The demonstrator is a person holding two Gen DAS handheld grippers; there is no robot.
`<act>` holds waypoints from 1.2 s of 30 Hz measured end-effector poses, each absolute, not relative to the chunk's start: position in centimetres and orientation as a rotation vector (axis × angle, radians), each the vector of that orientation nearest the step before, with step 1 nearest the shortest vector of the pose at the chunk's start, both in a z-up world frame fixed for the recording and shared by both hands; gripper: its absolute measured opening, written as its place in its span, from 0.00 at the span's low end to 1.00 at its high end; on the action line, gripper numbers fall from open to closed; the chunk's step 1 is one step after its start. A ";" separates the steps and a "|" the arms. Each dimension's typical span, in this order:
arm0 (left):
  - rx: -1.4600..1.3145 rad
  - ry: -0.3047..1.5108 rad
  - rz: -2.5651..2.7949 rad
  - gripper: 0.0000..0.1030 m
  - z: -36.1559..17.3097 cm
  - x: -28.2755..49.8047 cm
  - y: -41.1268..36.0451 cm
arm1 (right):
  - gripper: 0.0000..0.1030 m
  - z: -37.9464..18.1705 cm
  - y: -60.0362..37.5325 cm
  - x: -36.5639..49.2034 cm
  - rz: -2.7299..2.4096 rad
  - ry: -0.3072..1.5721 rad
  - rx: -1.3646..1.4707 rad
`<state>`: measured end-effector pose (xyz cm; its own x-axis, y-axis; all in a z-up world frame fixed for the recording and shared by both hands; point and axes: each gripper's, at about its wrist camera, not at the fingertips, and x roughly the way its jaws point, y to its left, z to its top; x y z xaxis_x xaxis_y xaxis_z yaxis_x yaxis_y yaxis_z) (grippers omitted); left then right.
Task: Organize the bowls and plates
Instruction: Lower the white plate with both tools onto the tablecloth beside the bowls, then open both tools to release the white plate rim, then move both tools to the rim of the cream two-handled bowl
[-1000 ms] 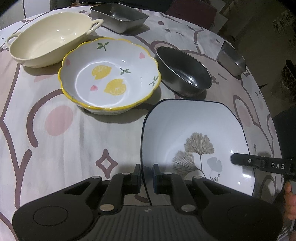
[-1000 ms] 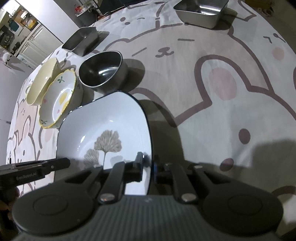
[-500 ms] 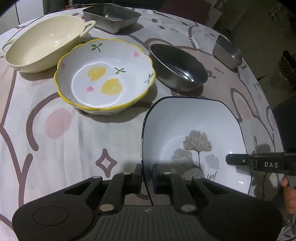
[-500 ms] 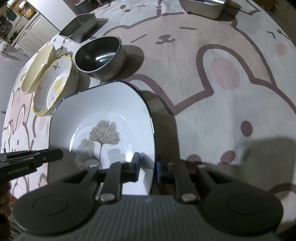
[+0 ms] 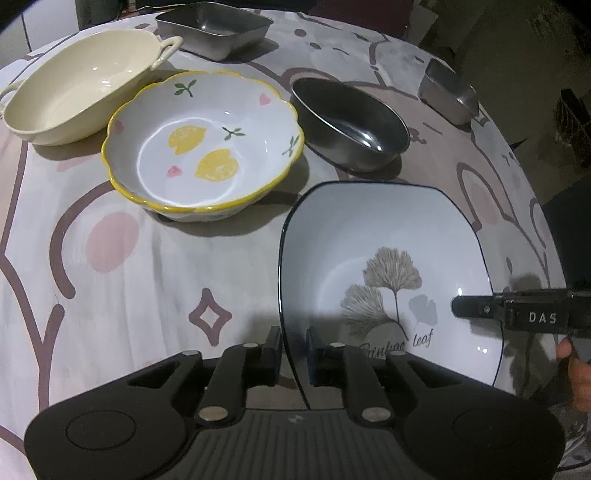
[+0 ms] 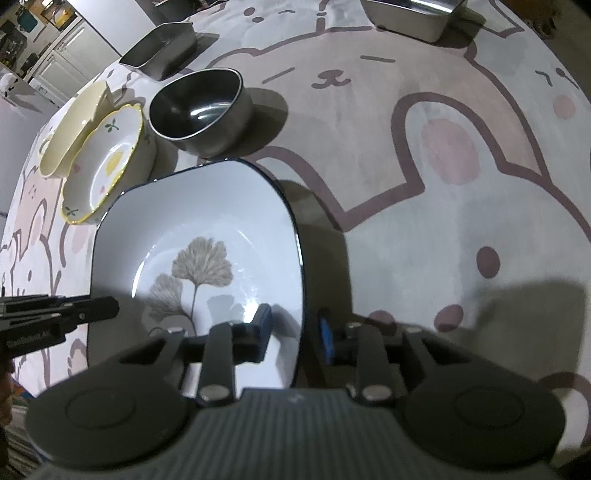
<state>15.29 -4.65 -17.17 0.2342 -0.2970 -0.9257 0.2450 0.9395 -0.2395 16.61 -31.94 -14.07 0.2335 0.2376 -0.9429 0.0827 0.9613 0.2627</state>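
Observation:
A square white plate [image 5: 369,240] with a dark rim and a ginkgo leaf print lies on the tablecloth. My left gripper [image 5: 294,343] straddles its left rim. Its jaws are opening, and a narrow gap shows on each side of the rim. My right gripper [image 6: 293,325] straddles the opposite rim of the plate [image 6: 207,206]. Its jaws are opening too and stand clearly off the rim. Each gripper's finger shows in the other's view as a black bar at the plate's edge.
Behind the plate stand a lemon-print bowl [image 5: 207,147], a cream oval dish [image 5: 74,96] and a steel bowl [image 5: 351,122]. Steel trays sit at the far edge [image 5: 214,26] and far right [image 5: 448,90]. A person's hand [image 5: 572,365] holds the right gripper.
Both grippers were shut on the plate's rim and have now parted from it, the right wider than the left. Neither hand has shifted much.

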 end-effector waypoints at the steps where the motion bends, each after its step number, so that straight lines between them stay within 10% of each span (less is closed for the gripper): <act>1: -0.042 1.291 -0.376 0.30 -17.3 15.2 -4.7 | 0.37 -14.1 -31.9 16.6 0.106 1.335 0.276; 14: 0.016 1.232 -0.395 0.92 -16.5 14.0 -4.9 | 0.87 -13.5 -33.2 14.4 0.083 1.276 0.257; 17: 0.056 1.182 -0.393 0.97 -15.6 13.7 -5.0 | 0.99 -12.9 -33.6 14.0 0.068 1.236 0.232; 36: -0.024 0.829 -0.255 1.00 -5.0 15.9 1.9 | 1.00 -3.1 -30.9 16.1 0.092 0.754 0.193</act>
<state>15.89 1.92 -5.02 0.6468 -0.2340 -0.7259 0.2151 0.9691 -0.1208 16.14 -30.88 -3.11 0.7262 0.1518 -0.6705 -0.0133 0.9782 0.2071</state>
